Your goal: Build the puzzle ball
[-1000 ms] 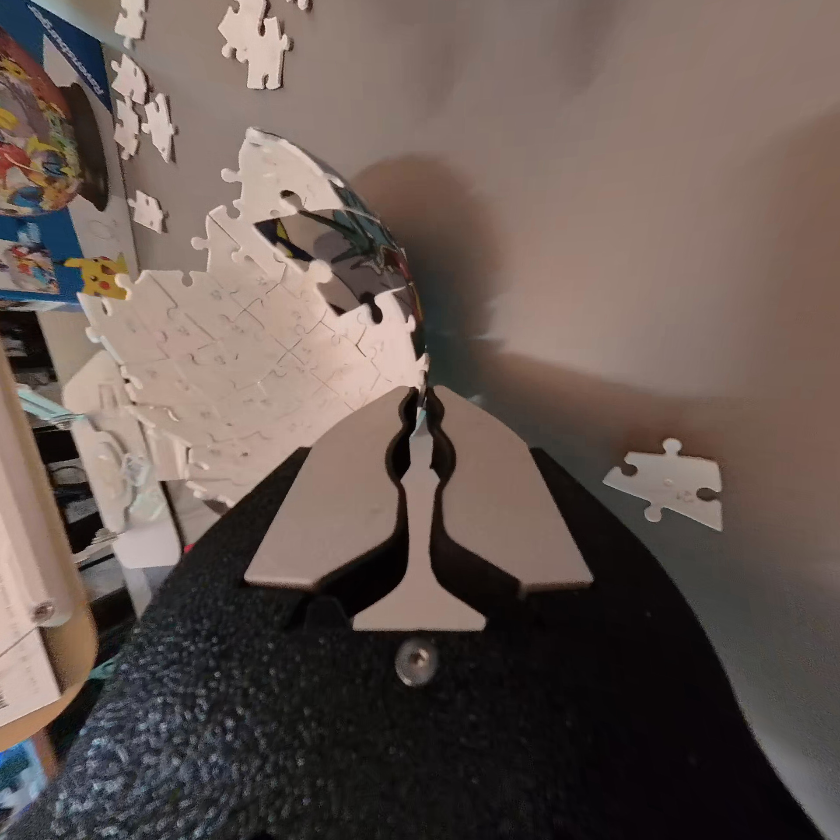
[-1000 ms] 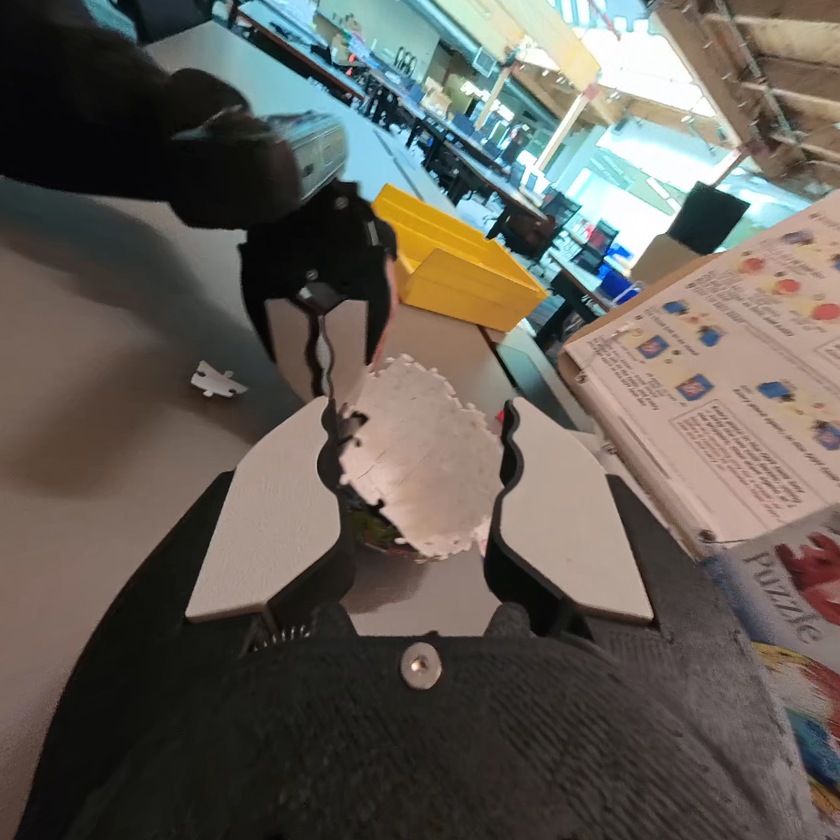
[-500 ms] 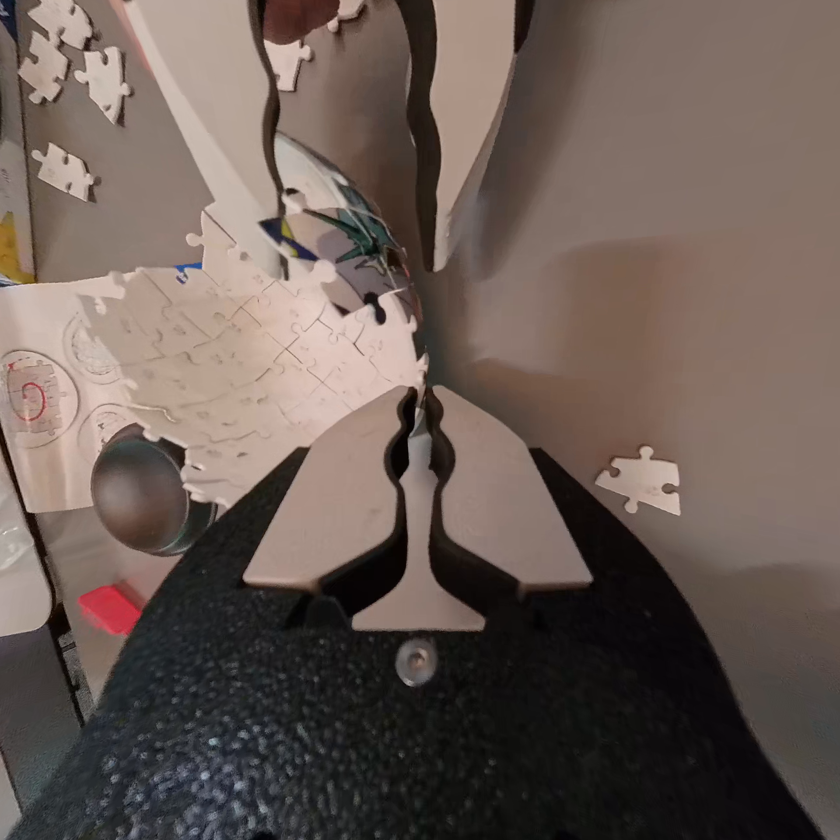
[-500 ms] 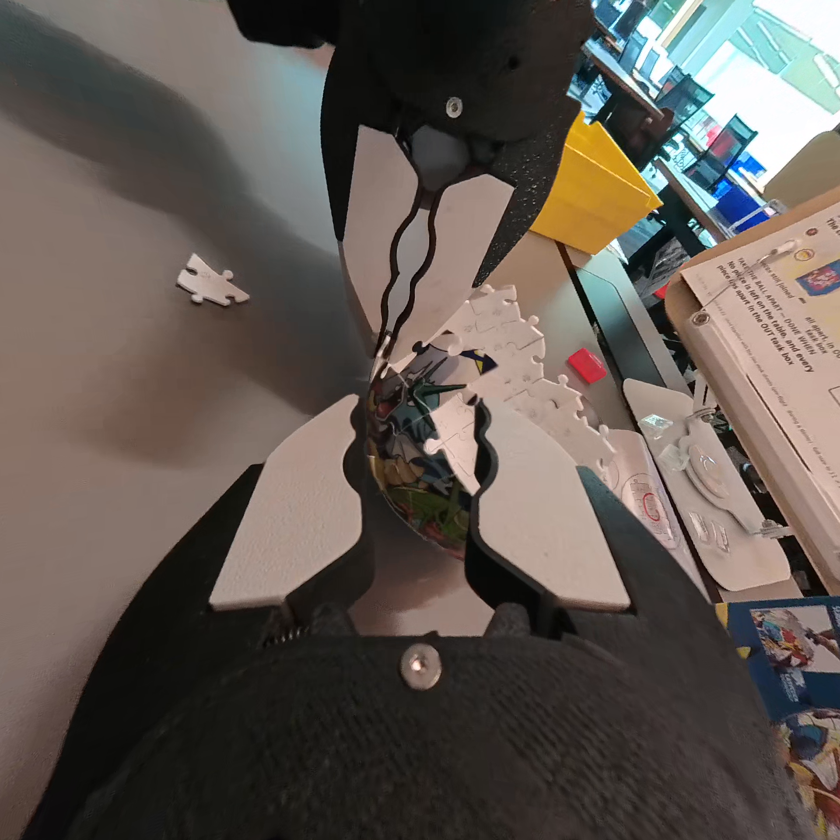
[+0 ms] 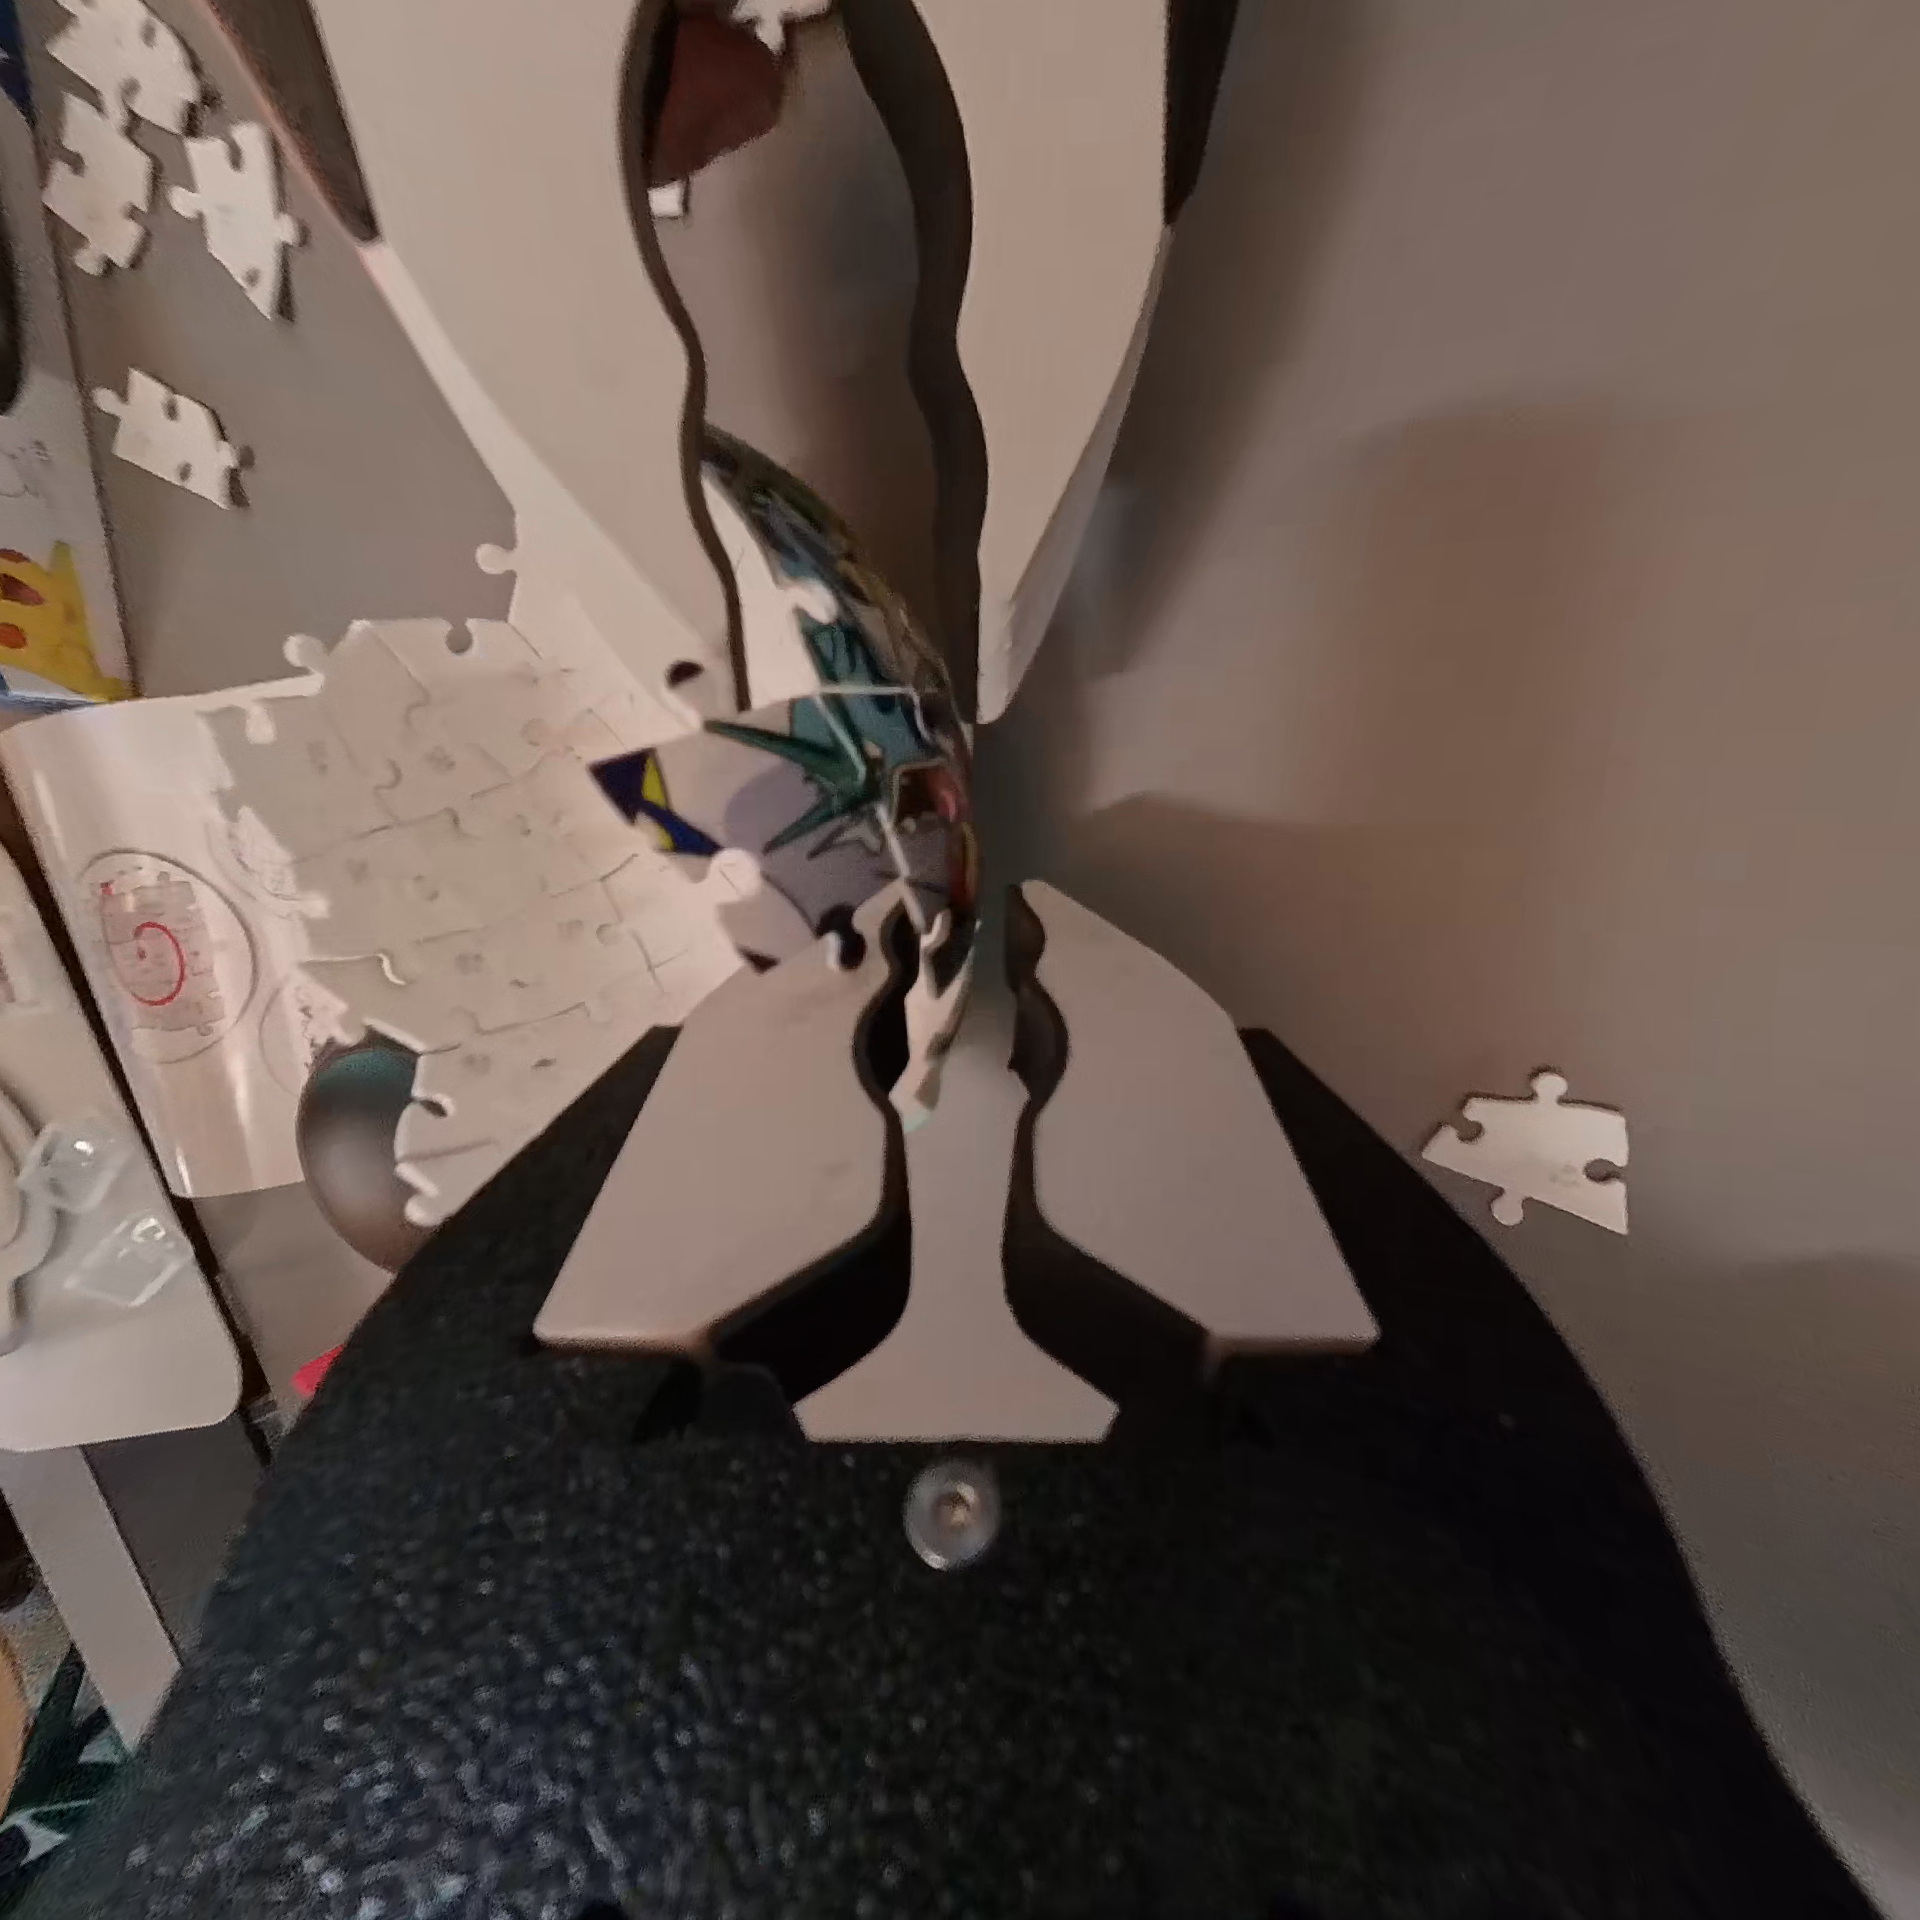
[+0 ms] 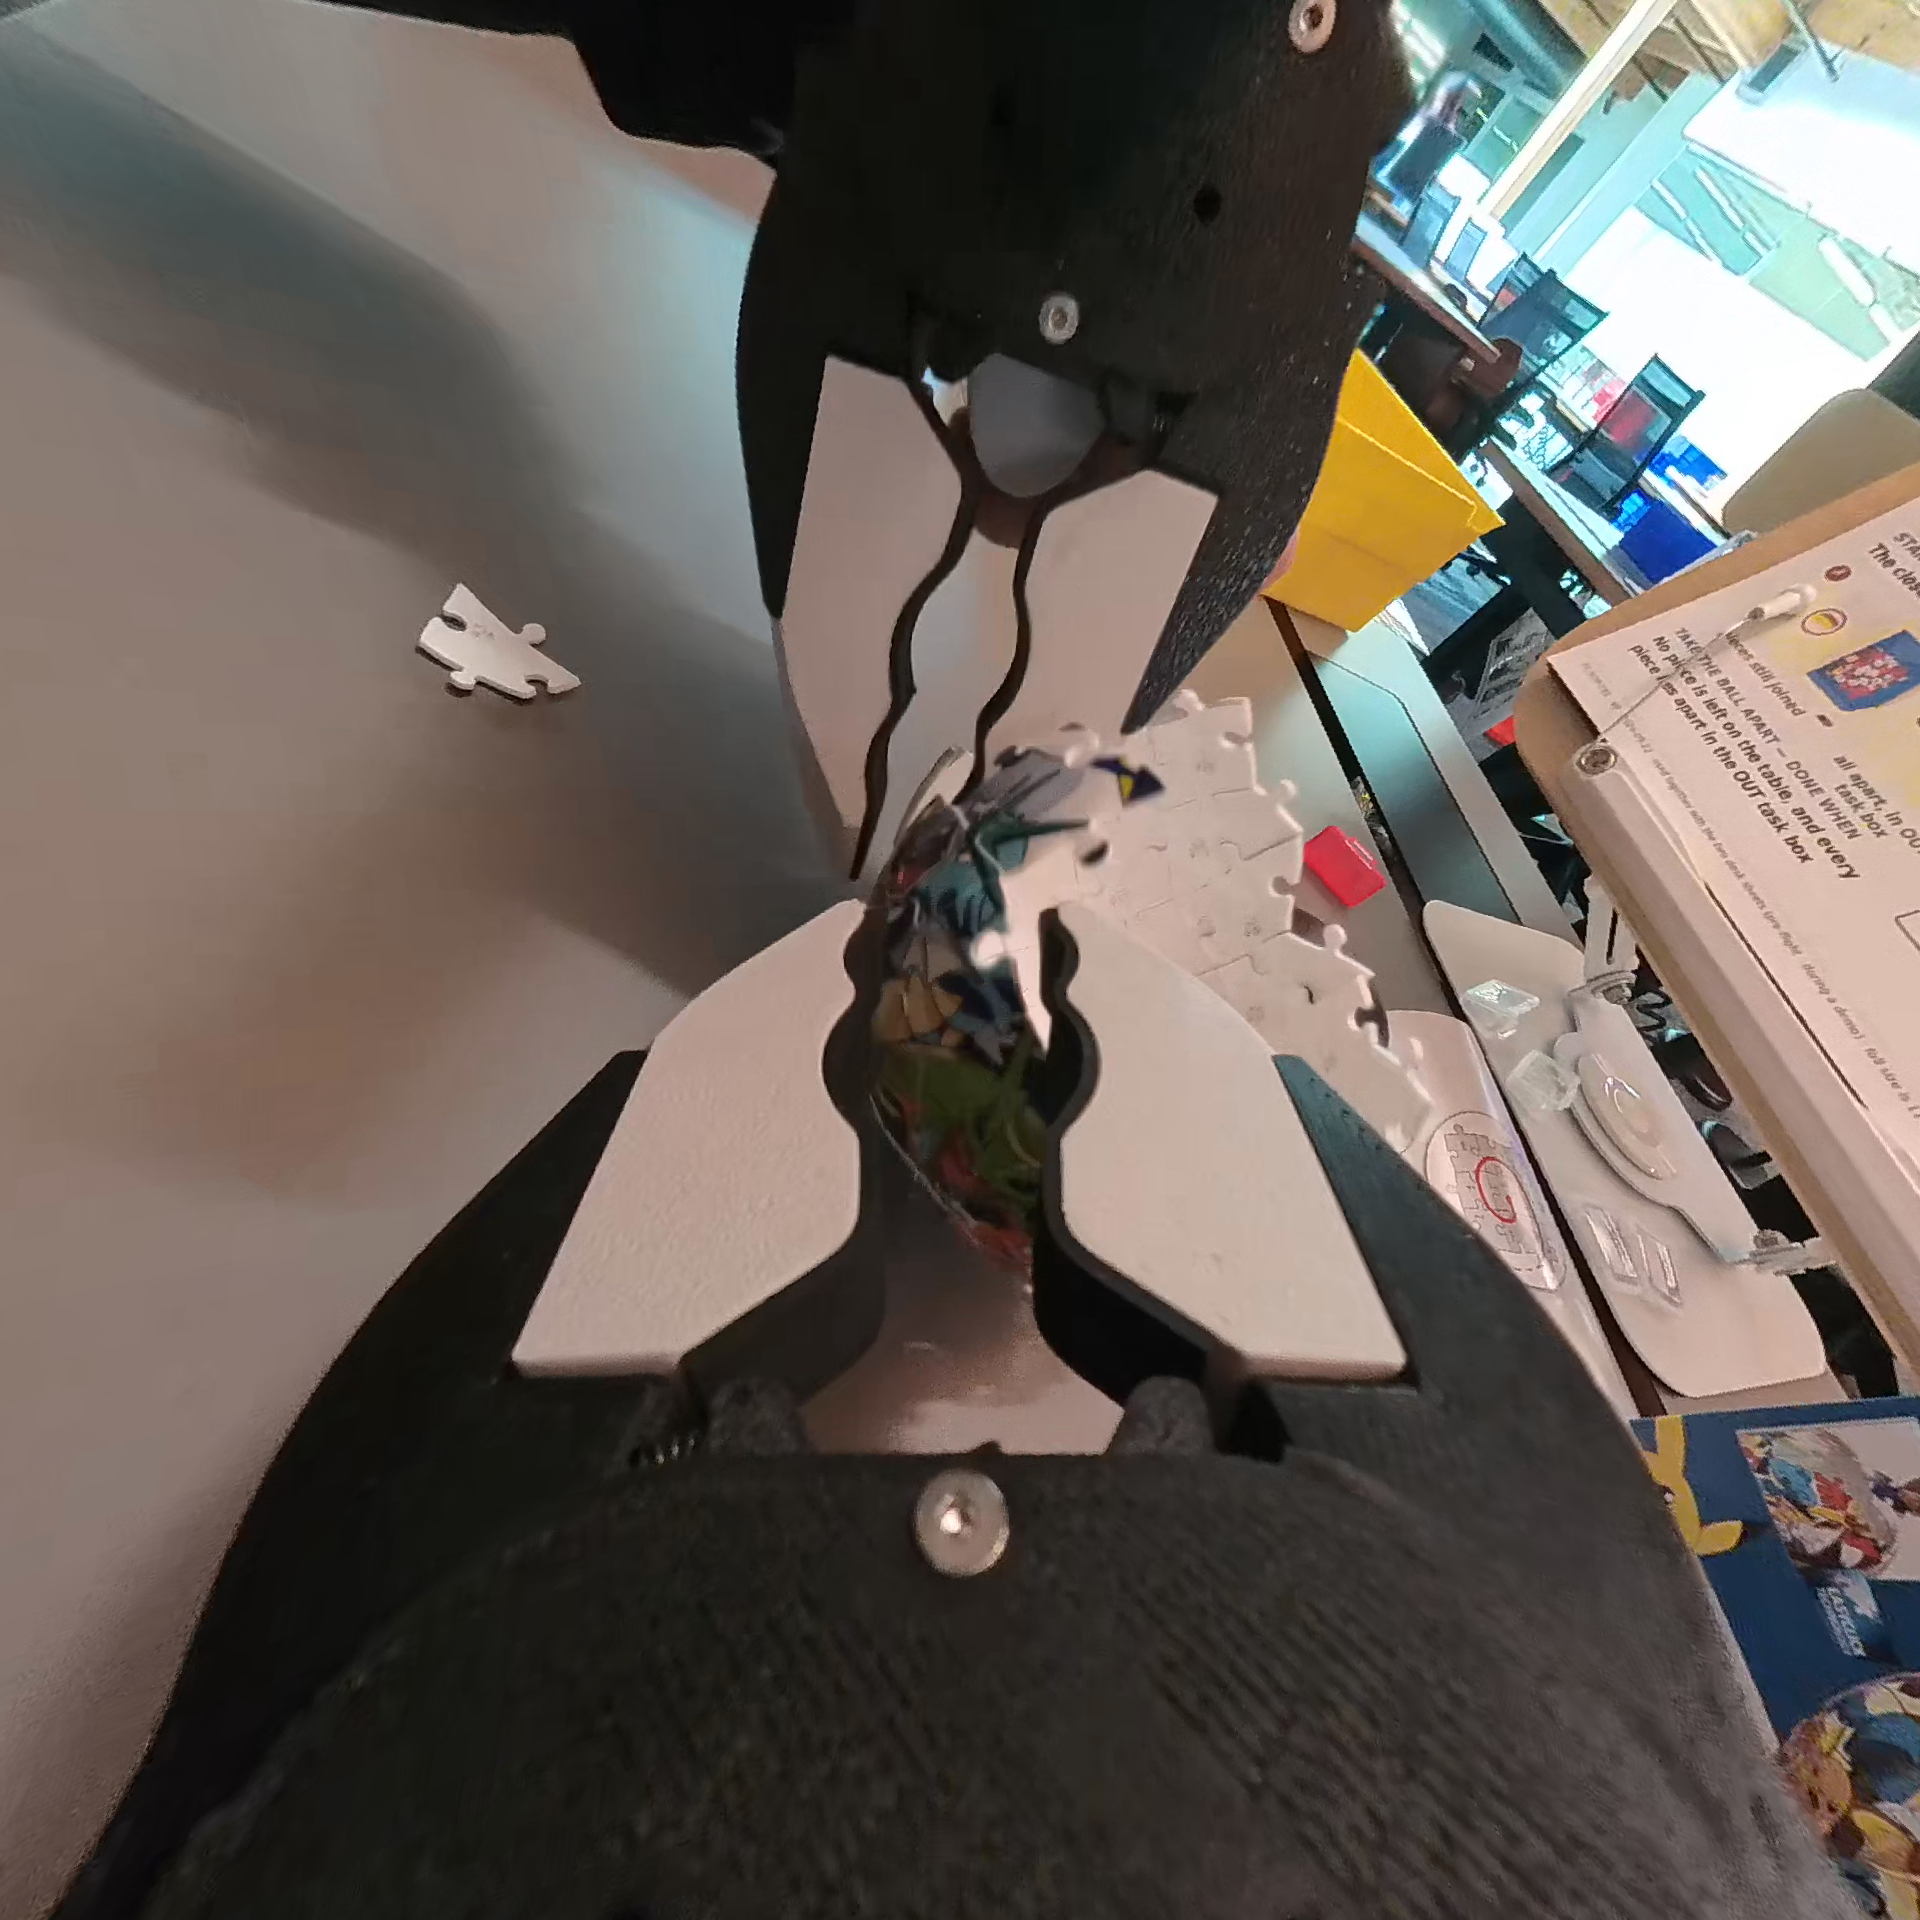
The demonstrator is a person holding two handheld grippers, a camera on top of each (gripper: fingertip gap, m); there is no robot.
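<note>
Both grippers meet on one object: a partly built puzzle ball shell (image 6: pixel 966 997), a curved sheet of joined pieces with printed colour on its outer face and plain white on the inner face, held up off the grey table (image 6: pixel 260 935) between the two tools. The left gripper (image 5: pixel 961 935) has its jaws drawn narrow and pinches the shell's edge, a sliver of printed piece showing in the slot between them. The right gripper (image 6: pixel 961 935) stands a little wider, its jaws set on either side of the curved wall at the opposite rim; contact looks likely, but whether it is truly clamped I cannot tell for sure. The step in hand appears to be a two-handed steadying or re-gripping of the half-built shell, before another piece goes in. Much of the ball is still missing: the rim is ragged with open tabs and sockets, and a notch gapes near the left gripper's hold. One loose piece (image 5: pixel 1532 1153) lies white side up on the table close by, and more loose pieces (image 5: pixel 197 187) lie farther off beside the puzzle box (image 6: pixel 1829 1621). The next move probably calls for one gripper to keep a firm hold on the shell while the other lets go, fetches a piece, and presses it into a matching socket without flexing the joined pieces apart.
</note>
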